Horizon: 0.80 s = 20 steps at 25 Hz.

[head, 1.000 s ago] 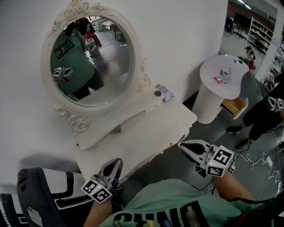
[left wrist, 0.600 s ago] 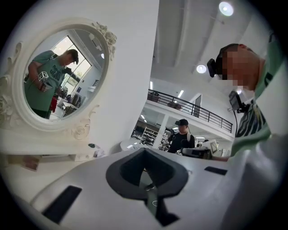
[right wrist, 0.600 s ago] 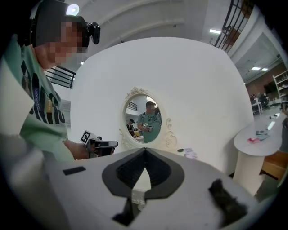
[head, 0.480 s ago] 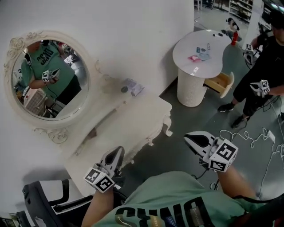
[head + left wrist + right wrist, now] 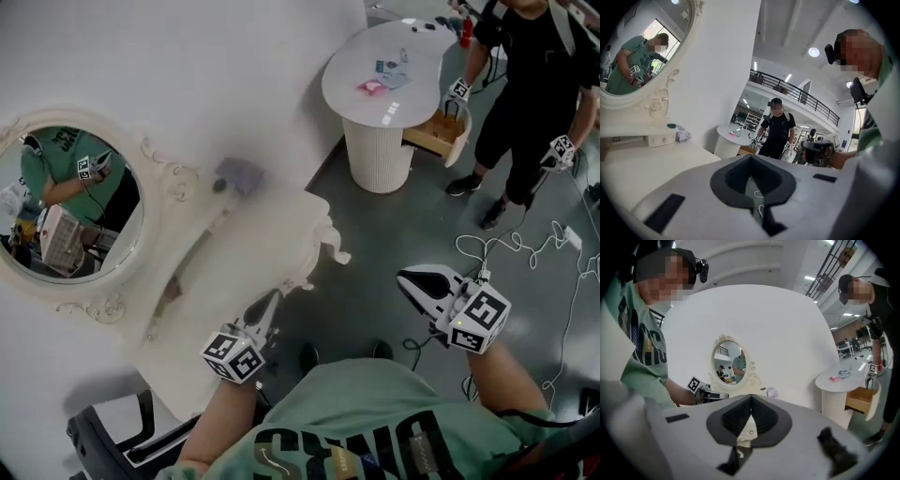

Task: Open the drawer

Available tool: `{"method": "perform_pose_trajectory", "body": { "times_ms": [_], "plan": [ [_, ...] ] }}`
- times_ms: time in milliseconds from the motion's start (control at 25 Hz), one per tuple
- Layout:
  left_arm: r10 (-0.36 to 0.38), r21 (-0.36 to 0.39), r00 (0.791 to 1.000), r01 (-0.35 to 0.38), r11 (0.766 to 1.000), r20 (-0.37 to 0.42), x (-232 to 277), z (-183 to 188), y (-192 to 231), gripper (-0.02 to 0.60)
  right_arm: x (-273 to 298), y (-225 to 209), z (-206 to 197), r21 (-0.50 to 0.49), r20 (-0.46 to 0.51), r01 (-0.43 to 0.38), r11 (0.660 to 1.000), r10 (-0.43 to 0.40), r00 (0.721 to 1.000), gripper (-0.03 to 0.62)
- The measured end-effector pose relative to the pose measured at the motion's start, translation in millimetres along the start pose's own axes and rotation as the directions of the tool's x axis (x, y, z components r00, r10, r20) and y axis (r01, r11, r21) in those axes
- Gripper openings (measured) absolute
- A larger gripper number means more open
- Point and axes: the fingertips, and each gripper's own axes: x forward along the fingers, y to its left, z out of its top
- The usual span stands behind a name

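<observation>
Both jaws together, I'm aiming my right gripper at the drawer; my left gripper is hovering nearer, at the table's front edge.

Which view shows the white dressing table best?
The head view: it shows most of the dressing table top from above, though blurred. The left gripper view shows only part of its top; the right gripper view shows just a sliver.

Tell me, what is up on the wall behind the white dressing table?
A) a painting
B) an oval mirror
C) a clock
B: an oval mirror in a curly white frame stands above the dressing table and reflects a person in a green shirt.
</observation>
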Motion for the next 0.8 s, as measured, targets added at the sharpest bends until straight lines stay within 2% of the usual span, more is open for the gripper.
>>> {"method": "perform_pose_trajectory", "body": {
  "times_ms": [200,360,440,480,560,640,720,800],
  "plan": [
    [-0.029,0.001,0.996,0.029,1.0,-0.083,7.0,-27.1,38.7,0.003,20.3,10.2,-19.8,0.018,-0.035,0.088,0.996,-0.087,0.996,0.009],
    [-0.073,-0.007,0.97,0.073,0.997,-0.232,13.1,-78.8,65.9,0.003,39.6,23.8,-38.2,0.07,-0.067,0.183,0.981,-0.178,0.982,0.009],
    [-0.095,-0.07,0.952,0.078,0.995,-0.292,21.6,-108.1,79.2,0.003,39.7,27.7,-46.8,0.139,-0.066,0.225,0.964,-0.218,0.974,0.009],
    [-0.104,-0.134,0.946,0.065,0.989,-0.306,26.6,-121.2,86.7,0.003,38.1,28.7,-51.4,0.174,-0.065,0.238,0.956,-0.23,0.971,0.009],
    [-0.096,-0.288,0.943,0.0,0.958,-0.319,37.0,-147.6,103.1,0.003,31.8,27.9,-61.9,0.21,-0.075,0.252,0.945,-0.242,0.967,0.009],
    [-0.025,-0.392,0.941,-0.117,0.913,-0.338,45.8,-174.4,124.7,0.003,23.5,24.2,-73.4,0.225,-0.095,0.253,0.941,-0.237,0.967,0.009],
    [0.092,-0.427,0.932,-0.246,0.87,-0.351,51.8,-194.6,149.0,0.003,16.1,19.0,-84.3,0.244,-0.11,0.238,0.94,-0.217,0.97,0.009],
    [0.19,-0.414,0.914,-0.338,0.845,-0.358,57.2,-211.1,167.4,0.013,10.3,12.4,-96.0,0.259,-0.127,0.222,0.94,-0.195,0.973,0.009]
  ]
}}
